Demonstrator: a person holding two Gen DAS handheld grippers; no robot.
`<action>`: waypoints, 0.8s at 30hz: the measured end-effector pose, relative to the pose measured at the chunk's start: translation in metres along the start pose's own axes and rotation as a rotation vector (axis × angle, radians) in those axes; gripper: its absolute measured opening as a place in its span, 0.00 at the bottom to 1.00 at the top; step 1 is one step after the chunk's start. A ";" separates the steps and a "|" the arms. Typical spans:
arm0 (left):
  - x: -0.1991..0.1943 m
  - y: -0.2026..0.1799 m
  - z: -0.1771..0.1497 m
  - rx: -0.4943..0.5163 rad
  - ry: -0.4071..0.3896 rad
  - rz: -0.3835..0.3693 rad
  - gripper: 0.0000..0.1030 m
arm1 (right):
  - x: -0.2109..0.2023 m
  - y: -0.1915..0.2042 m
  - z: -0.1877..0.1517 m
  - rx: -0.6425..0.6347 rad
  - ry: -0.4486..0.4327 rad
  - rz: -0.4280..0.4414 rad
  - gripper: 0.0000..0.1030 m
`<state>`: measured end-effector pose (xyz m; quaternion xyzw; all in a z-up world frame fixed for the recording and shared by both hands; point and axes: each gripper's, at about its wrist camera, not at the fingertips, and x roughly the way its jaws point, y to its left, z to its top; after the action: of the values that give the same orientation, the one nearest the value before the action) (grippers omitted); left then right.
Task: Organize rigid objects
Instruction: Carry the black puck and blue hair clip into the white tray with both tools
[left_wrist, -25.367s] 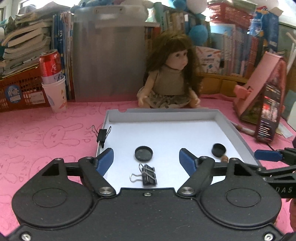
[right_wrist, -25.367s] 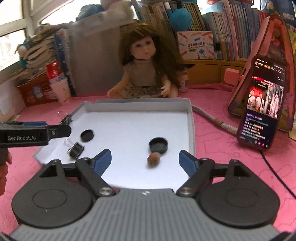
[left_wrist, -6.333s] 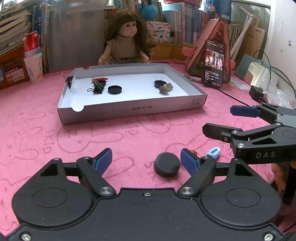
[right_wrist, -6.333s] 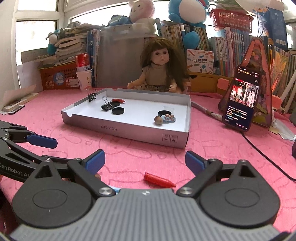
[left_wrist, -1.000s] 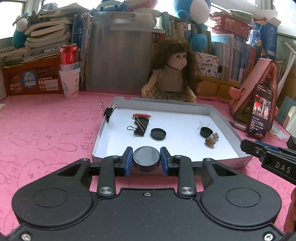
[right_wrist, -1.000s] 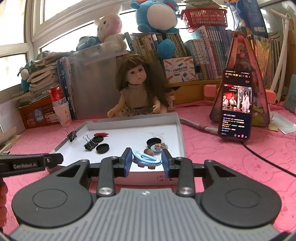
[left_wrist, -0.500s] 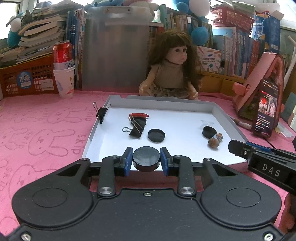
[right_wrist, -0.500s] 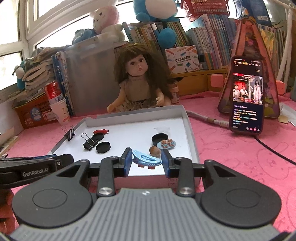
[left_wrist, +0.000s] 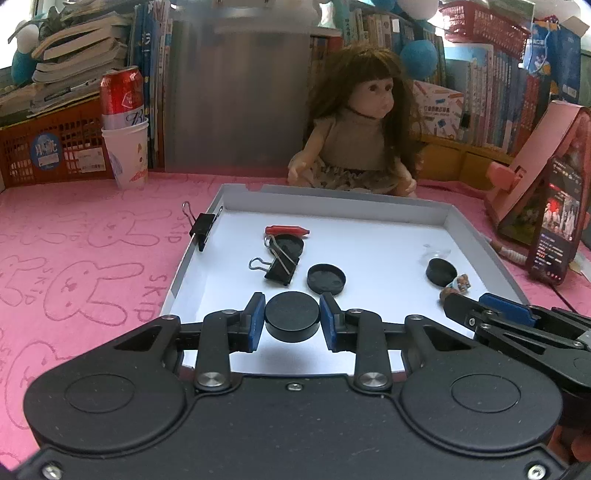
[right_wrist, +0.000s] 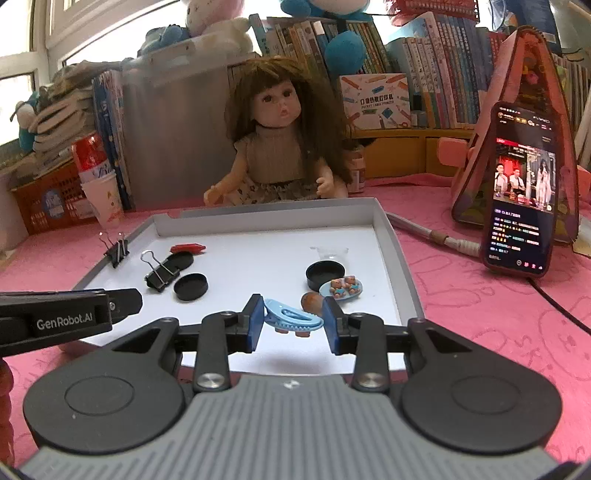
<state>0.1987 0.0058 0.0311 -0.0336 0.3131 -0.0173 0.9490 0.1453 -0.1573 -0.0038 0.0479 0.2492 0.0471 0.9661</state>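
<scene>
My left gripper (left_wrist: 292, 322) is shut on a black round cap (left_wrist: 291, 315), held over the near edge of the white shallow box (left_wrist: 332, 201). My right gripper (right_wrist: 293, 325) is shut on a light blue hair clip (right_wrist: 291, 318), also over the box's near edge (right_wrist: 400, 251). Inside the box lie black caps (left_wrist: 326, 278), a black binder clip (left_wrist: 277, 263), a red piece (left_wrist: 287, 230), a brown nut (right_wrist: 312, 301) and a blue bear badge (right_wrist: 341, 286). Another binder clip (left_wrist: 201, 229) is clipped on the left wall.
A doll (left_wrist: 354, 147) sits behind the box. A phone (right_wrist: 521, 199) leans on a pink stand at the right, with a cable (right_wrist: 436, 232) beside it. A can in a paper cup (left_wrist: 123, 129) and an orange basket (left_wrist: 44, 147) stand at the back left, on a pink mat.
Both grippers have moved forward toward the box, still holding the cap and the hair clip. The box now looms larger below them.
</scene>
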 end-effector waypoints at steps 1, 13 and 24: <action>0.002 0.000 0.000 -0.001 0.005 0.001 0.29 | 0.002 0.000 0.000 -0.003 0.005 -0.002 0.38; 0.016 0.000 0.000 0.000 0.028 0.010 0.29 | 0.013 -0.005 0.002 -0.011 0.029 -0.024 0.38; 0.026 -0.004 -0.003 0.010 0.047 0.023 0.29 | 0.021 -0.008 0.001 -0.004 0.064 -0.015 0.40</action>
<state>0.2177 0.0005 0.0138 -0.0249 0.3358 -0.0085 0.9416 0.1647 -0.1634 -0.0134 0.0427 0.2801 0.0420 0.9581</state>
